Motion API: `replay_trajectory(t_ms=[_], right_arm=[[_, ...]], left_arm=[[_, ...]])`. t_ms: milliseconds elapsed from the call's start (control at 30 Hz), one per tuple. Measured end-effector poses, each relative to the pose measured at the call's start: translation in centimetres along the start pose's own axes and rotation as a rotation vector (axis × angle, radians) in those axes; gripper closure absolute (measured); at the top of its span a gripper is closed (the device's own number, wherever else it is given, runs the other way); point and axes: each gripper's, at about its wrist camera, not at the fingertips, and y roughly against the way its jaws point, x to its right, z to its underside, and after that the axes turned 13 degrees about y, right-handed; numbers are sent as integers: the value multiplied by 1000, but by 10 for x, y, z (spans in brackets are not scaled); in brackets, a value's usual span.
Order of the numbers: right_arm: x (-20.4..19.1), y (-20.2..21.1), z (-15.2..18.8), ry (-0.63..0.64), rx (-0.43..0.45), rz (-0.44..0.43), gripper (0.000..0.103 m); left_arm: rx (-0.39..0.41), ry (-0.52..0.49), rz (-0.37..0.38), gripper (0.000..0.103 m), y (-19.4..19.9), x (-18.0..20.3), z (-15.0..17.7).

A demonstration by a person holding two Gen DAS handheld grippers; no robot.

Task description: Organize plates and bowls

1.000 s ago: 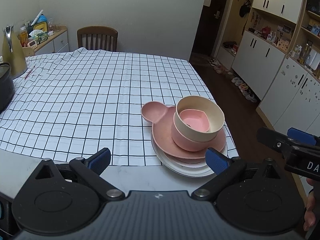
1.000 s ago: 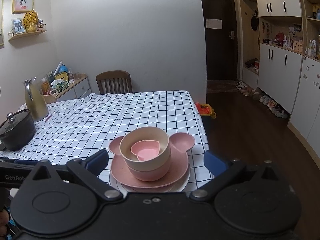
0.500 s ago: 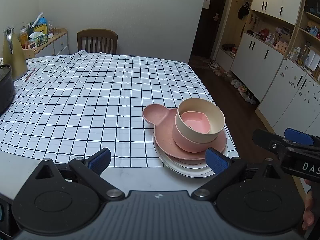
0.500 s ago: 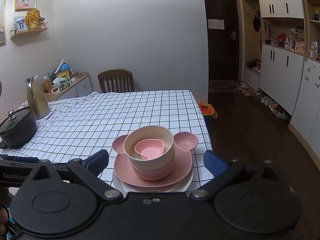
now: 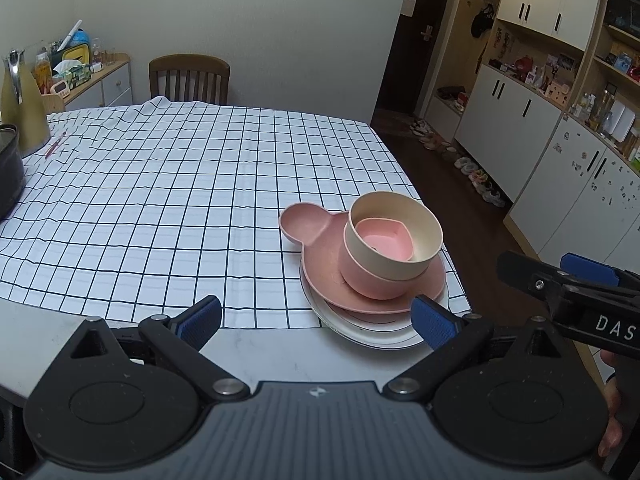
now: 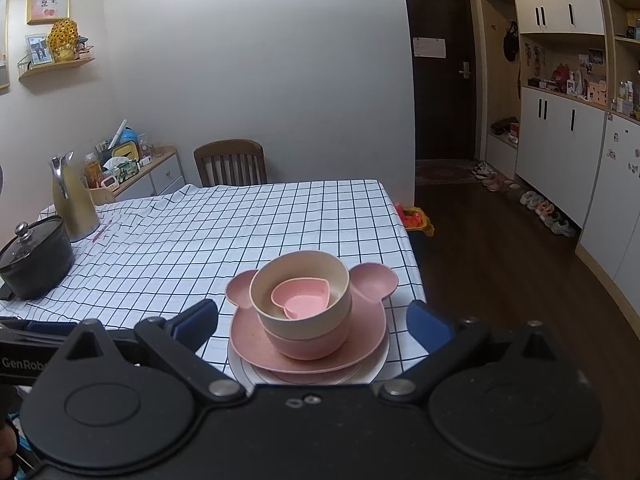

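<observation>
One stack of dishes stands at the near right corner of the checked tablecloth. At the bottom is a white plate [image 5: 376,332], then a pink mouse-eared plate [image 5: 308,226], a pink bowl [image 5: 360,276], a cream bowl [image 5: 384,254] and a small pink heart-shaped dish [image 5: 384,240]. The stack also shows in the right wrist view [image 6: 308,312]. My left gripper [image 5: 316,320] is open and empty, held back from the stack at the table's front edge. My right gripper [image 6: 312,318] is open and empty, in front of the stack.
A black lidded pot [image 6: 36,258] and a gold kettle [image 6: 74,204] stand at the table's far left. A wooden chair [image 5: 188,80] stands behind the table. A side cabinet [image 6: 140,176] with clutter is by the wall. White cupboards [image 6: 560,160] and shoes line the right.
Both grippers have drawn back and risen slightly from the stack, so it sits a little farther off in both views. The dishes have not moved.
</observation>
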Motion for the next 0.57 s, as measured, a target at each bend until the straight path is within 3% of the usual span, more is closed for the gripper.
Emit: replay_trajectory(t_ms=[567], right_arm=[[-4, 2, 2, -5, -10, 4, 2]], left_arm=[[10, 5, 12, 2, 3, -2, -2]])
